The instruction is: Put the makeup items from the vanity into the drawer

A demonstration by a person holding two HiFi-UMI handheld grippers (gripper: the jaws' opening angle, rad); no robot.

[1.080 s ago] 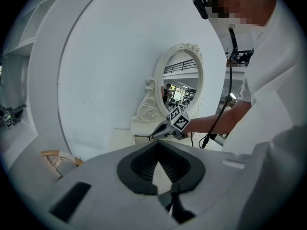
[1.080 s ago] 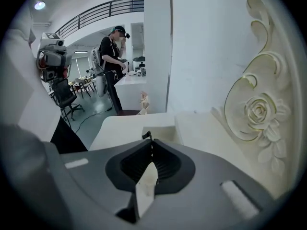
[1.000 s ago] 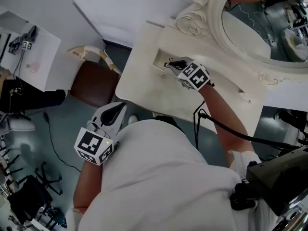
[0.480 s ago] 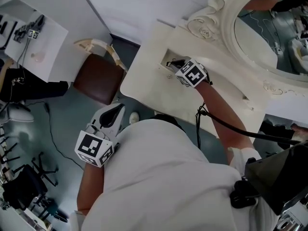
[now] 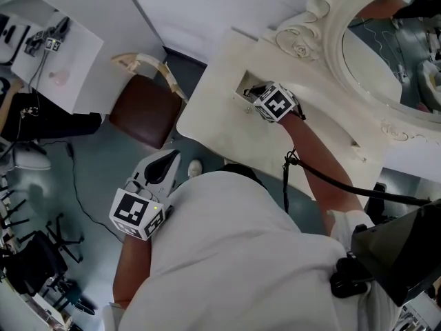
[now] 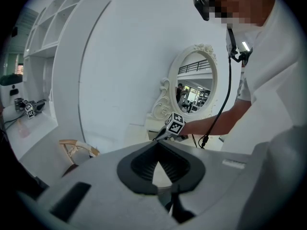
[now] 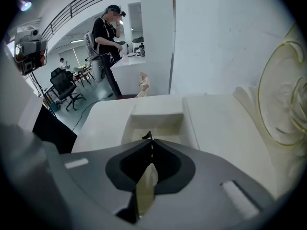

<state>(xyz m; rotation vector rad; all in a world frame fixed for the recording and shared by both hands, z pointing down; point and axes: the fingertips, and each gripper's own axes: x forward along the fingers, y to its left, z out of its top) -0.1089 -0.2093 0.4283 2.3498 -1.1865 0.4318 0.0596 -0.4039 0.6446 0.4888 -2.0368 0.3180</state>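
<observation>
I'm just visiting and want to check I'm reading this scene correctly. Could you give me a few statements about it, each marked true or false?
1. The right gripper reaches over the open drawer in the vanity. True.
2. The left gripper holds a makeup item. False: its jaws are together with nothing between them, and it hangs away from the vanity.
3. A chair with a brown seat stands beside the vanity. True.
4. The mirror is square and plain. False: it is rounded, in a carved frame.

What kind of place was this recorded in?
Likely a lab mock-up, not a home: a cream vanity table with an ornate oval mirror, plus black office chairs and a white equipment bench.
</observation>
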